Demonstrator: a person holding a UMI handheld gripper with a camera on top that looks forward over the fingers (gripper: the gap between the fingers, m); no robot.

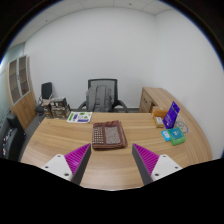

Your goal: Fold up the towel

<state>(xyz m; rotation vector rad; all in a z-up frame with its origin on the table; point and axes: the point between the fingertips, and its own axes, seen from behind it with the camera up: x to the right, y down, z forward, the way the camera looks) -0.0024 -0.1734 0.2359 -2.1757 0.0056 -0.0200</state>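
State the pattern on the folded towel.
Brown checked towel, seen in the gripper view.

You face a pale wooden tabletop (110, 165) in a white-walled office. A black office chair (101, 96) with a grey garment on it stands at centre frame, a wooden cabinet (18, 80) at upper left, a low drawer unit (155, 98) at right.
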